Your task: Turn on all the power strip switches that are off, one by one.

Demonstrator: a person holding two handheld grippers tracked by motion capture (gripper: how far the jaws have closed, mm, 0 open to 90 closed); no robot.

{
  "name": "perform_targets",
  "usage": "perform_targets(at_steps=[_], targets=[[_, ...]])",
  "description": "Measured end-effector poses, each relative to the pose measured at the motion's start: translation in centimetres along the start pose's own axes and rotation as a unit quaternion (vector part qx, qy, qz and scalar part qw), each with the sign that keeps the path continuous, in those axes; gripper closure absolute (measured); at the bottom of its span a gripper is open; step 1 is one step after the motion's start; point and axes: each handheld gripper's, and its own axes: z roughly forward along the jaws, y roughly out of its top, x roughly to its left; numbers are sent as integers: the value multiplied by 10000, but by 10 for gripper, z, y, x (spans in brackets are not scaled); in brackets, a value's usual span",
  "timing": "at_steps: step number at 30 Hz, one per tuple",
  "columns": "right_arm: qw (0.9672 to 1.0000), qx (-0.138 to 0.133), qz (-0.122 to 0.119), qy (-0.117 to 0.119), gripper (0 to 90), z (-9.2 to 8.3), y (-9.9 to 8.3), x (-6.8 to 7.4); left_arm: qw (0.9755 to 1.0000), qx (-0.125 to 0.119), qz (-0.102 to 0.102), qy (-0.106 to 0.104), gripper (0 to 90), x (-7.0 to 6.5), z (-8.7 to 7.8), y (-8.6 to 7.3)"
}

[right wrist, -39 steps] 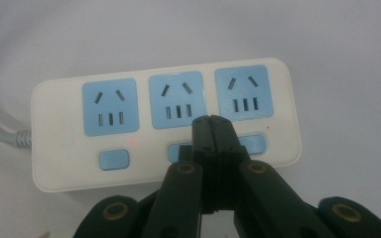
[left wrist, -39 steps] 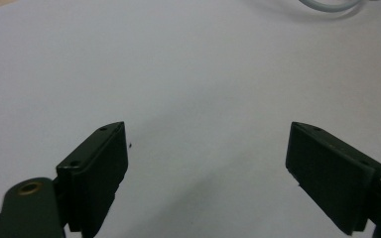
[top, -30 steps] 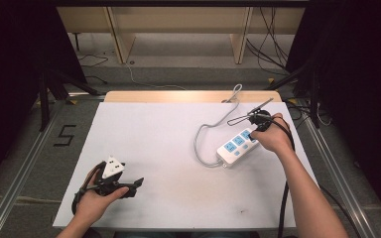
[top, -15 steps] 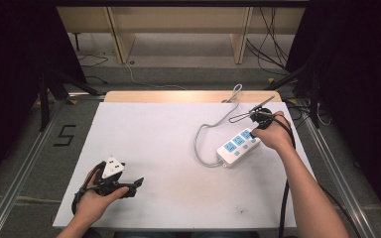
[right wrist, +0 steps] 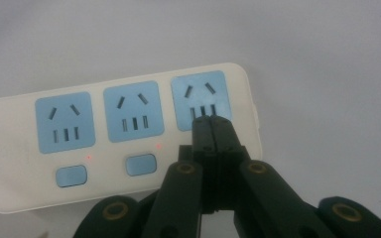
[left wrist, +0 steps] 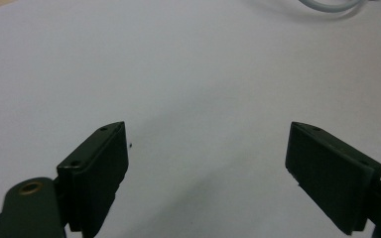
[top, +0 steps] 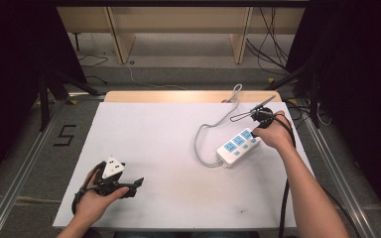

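A white power strip [top: 235, 146] with three blue sockets lies at the right of the white table [top: 168, 148]. Its grey cable [top: 201, 136] loops to the left and runs off the far edge. My right gripper [top: 252, 133] points down at the strip's far end. In the right gripper view the right gripper [right wrist: 212, 121] is shut with nothing between its jaws, its tips over the third socket of the power strip [right wrist: 104, 129]. Small red lights glow by the two visible buttons. My left gripper [top: 135, 187] rests open near the front left. The left gripper [left wrist: 206, 144] holds nothing.
A loop of the grey cable [left wrist: 327, 5] shows at the top of the left gripper view. A wooden strip [top: 188, 95] borders the table's far edge. Metal rails [top: 25, 168] flank both sides, and loose cables lie on the floor behind.
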Motion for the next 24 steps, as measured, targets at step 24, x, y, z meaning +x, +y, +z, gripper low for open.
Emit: perform_targets(at_steps=[24], targets=[[9999, 113, 44, -35, 900, 5, 3, -4, 10000, 4, 1, 1, 167, 0, 0, 0]])
